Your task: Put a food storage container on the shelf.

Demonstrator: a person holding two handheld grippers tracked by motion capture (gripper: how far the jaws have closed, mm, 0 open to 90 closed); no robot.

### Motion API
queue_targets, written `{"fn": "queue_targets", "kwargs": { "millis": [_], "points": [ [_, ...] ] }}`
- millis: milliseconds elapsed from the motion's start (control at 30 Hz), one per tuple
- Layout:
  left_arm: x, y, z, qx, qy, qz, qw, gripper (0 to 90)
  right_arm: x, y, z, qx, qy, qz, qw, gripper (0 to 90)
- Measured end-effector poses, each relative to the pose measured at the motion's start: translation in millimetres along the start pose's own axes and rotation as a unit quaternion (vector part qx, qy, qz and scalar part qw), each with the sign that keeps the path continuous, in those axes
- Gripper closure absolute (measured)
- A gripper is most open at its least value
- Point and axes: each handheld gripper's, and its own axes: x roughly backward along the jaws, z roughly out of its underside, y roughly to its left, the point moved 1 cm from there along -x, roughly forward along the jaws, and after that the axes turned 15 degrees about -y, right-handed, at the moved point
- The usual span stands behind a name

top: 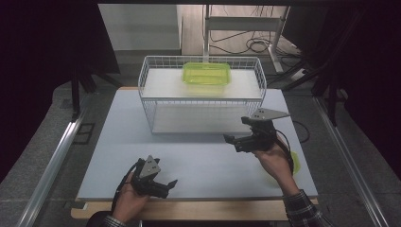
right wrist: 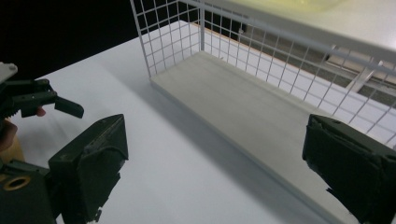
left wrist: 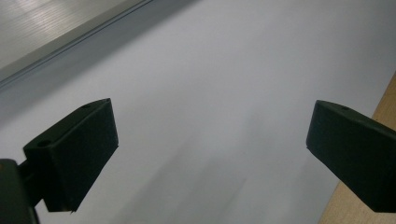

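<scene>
A lime-green plastic container [top: 206,74] sits on the upper shelf of a white wire rack [top: 150,106] at the back of the white table [top: 203,165]. My right gripper [top: 231,142] hovers just in front of the rack's right end, pointing left, jaws open and empty. In the right gripper view its jaws [right wrist: 215,140] frame the rack's bare lower shelf [right wrist: 243,102]. My left gripper [top: 169,187] rests low near the table's front left edge, open with nothing between its jaws; in its own view [left wrist: 210,135] bare tabletop lies between them.
A yellow-green lid [top: 295,161] lies on the table's right side, partly under the right hand. Metal rails [top: 56,156] run along both sides of the table. A white frame and cables [top: 255,45] stand behind the rack. The wooden table edge [left wrist: 383,102] is near the left gripper.
</scene>
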Motion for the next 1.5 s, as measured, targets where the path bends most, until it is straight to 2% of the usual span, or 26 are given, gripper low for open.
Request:
{"fn": "queue_targets", "kwargs": {
  "millis": [167,300,500,733,1100,1267,1500],
  "points": [
    [0.3,-0.6,-0.5,-0.005,0.0,0.0,1.0,1.9,11.3,2.2,14.9,-0.01,-0.007,0.0,0.9999,6.3],
    [0.2,-1.6,-0.9,-0.012,0.0,0.001,0.9999,1.7,18.9,2.9,27.7,-0.006,-0.014,0.003,0.9999,6.3],
    [1.4,-2.3,-2.1,-0.016,-0.011,0.0,0.9998,1.7,25.6,3.8,47.9,-0.001,-0.006,0.008,1.0,6.3],
    [3.2,-3.0,-3.2,-0.013,-0.017,0.002,0.9998,1.8,30.7,7.7,60.9,-0.015,-0.005,0.013,0.9998,6.5],
    [3.0,-5.4,-3.8,-0.025,-0.015,0.0,0.9996,1.8,32.1,21.6,90.6,-0.013,0.022,0.017,0.9995,6.7],
    [1.0,-6.5,-2.4,-0.041,-0.002,-0.006,0.9991,1.7,34.6,26.4,106.1,-0.02,0.035,0.013,0.9991,6.7],
    [1.5,-6.4,-2.8,-0.042,-0.006,-0.007,0.9991,1.7,36.7,25.7,122.0,-0.029,0.06,0.025,0.9975,6.4]
  ]
}}
